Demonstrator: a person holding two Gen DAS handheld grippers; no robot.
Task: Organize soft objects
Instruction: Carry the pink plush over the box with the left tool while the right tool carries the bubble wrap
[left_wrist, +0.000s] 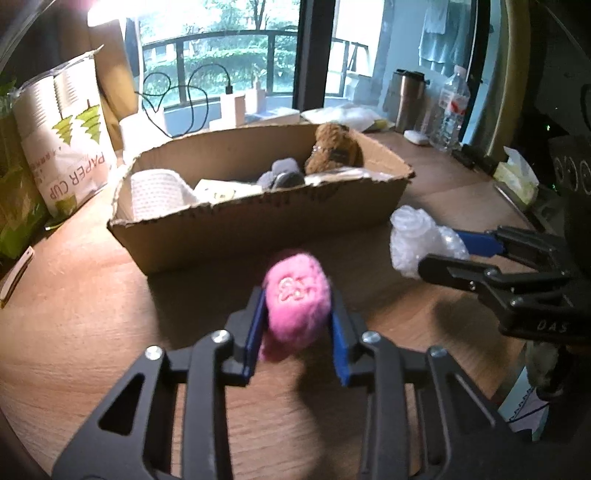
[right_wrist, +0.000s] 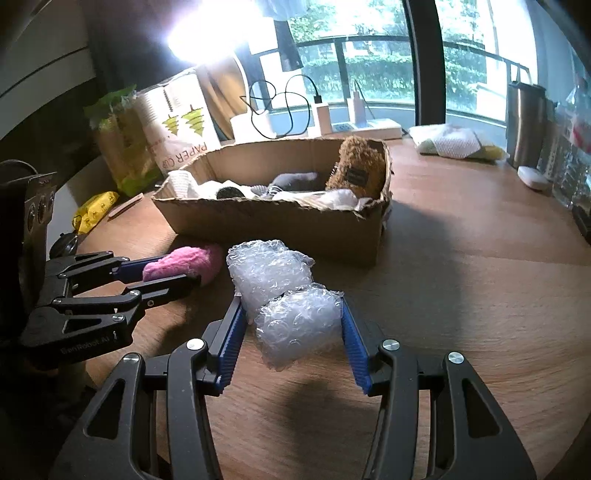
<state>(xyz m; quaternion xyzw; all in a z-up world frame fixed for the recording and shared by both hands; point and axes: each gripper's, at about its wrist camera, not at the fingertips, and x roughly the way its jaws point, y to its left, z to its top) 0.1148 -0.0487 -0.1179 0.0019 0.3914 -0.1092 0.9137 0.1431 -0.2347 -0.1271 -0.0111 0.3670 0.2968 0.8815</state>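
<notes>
Both tongs grip: left (left_wrist: 297, 325) a blurred pink plush (left_wrist: 295, 306), right (right_wrist: 291, 325) crumpled bubble wrap (right_wrist: 284, 295).

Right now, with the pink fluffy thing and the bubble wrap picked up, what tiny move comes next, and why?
Probably carry both forward over the cardboard box. The left tongs pinch the pink plush, the right tongs hold the bubble wrap, and the box ahead already holds a brown teddy bear and other soft things.

A home: balcony window (left_wrist: 236, 66), cluttered wooden table (left_wrist: 92, 288).
</notes>
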